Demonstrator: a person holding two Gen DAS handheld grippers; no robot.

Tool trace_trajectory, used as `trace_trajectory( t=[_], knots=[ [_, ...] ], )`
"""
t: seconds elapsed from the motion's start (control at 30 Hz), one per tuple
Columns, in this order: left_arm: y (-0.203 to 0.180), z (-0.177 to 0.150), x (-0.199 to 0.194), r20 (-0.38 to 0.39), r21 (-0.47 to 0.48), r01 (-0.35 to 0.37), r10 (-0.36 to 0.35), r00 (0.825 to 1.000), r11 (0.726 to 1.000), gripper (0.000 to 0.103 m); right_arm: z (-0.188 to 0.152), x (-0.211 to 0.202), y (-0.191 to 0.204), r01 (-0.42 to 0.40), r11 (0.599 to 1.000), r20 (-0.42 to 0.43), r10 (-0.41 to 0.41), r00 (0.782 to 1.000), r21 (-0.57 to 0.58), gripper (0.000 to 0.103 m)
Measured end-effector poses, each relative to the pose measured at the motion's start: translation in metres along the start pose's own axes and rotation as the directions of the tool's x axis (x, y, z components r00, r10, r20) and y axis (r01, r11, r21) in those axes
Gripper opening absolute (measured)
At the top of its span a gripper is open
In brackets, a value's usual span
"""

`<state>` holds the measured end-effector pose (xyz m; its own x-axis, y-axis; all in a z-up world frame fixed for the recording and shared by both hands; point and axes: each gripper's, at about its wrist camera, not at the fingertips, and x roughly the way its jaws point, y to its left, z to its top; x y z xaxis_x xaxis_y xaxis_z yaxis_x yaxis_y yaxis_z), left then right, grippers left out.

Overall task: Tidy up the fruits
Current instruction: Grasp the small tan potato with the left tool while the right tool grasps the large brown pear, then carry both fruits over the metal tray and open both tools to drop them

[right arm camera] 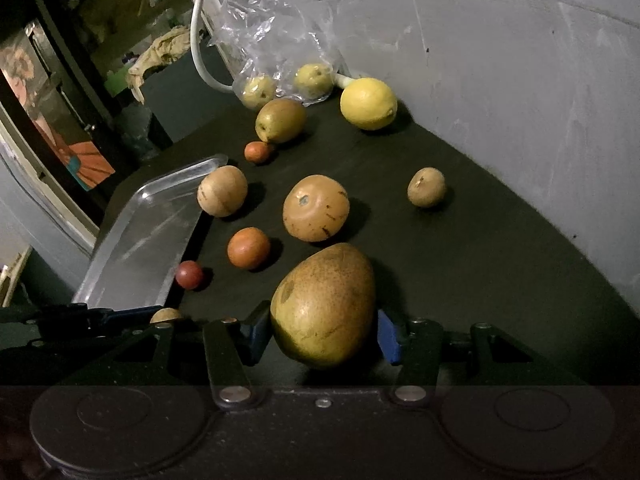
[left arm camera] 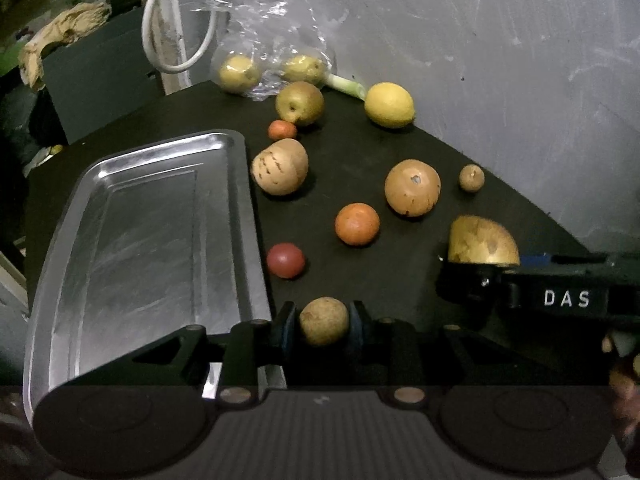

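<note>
My left gripper (left arm camera: pixel 323 326) is shut on a small brown round fruit (left arm camera: pixel 324 318), low over the black table just right of the steel tray (left arm camera: pixel 148 240). The tray's floor shows only bare metal. My right gripper (right arm camera: pixel 322 334) is shut on a large speckled brown-green pear (right arm camera: pixel 324 304), its blue pads (right arm camera: pixel 387 336) pressed on both sides. In the left wrist view that pear (left arm camera: pixel 482 240) sits at the right above the other gripper's black body. The right wrist view shows the left gripper (right arm camera: pixel 100 320) with its small fruit (right arm camera: pixel 166 315) at the lower left.
Loose on the black table (right arm camera: pixel 480 280): a lemon (left arm camera: pixel 389 105), an orange (left arm camera: pixel 357 224), a small red fruit (left arm camera: pixel 285 260), brown round fruits (left arm camera: pixel 412 188) (left arm camera: pixel 280 172), a green-brown pear (left arm camera: pixel 299 103). A clear plastic bag (left arm camera: pixel 260 32) with two fruits leans at the back. A grey wall (right arm camera: pixel 520 80) bounds the right.
</note>
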<state>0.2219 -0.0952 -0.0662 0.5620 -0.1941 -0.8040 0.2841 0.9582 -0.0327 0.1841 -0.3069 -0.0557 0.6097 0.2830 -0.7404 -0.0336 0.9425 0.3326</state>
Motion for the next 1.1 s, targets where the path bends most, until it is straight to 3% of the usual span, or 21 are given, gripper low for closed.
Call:
trace_trajectory(
  t=[0.63, 0.87, 1.1],
  knots=[
    [0.077, -0.001, -0.031, 0.04, -0.149, -0.057, 0.063, 0.997, 0.987, 0.031, -0.001, -0.007, 0.052, -0.145, 0.989, 0.024, 0.145, 0.989, -0.002, 0.055],
    [0.126, 0.018, -0.026, 0.064, -0.219, -0.095, 0.111, 0.992, 0.971, 0.031, 0.024, 0.007, 0.08, -0.189, 0.982, 0.033, 0.19, 0.981, -0.025, 0.055],
    [0.176, 0.051, -0.004, 0.088, -0.303, -0.124, 0.157, 0.984, 0.945, 0.031, 0.062, 0.043, 0.107, -0.181, 0.982, 0.05, 0.184, 0.982, -0.055, 0.055]
  ],
)
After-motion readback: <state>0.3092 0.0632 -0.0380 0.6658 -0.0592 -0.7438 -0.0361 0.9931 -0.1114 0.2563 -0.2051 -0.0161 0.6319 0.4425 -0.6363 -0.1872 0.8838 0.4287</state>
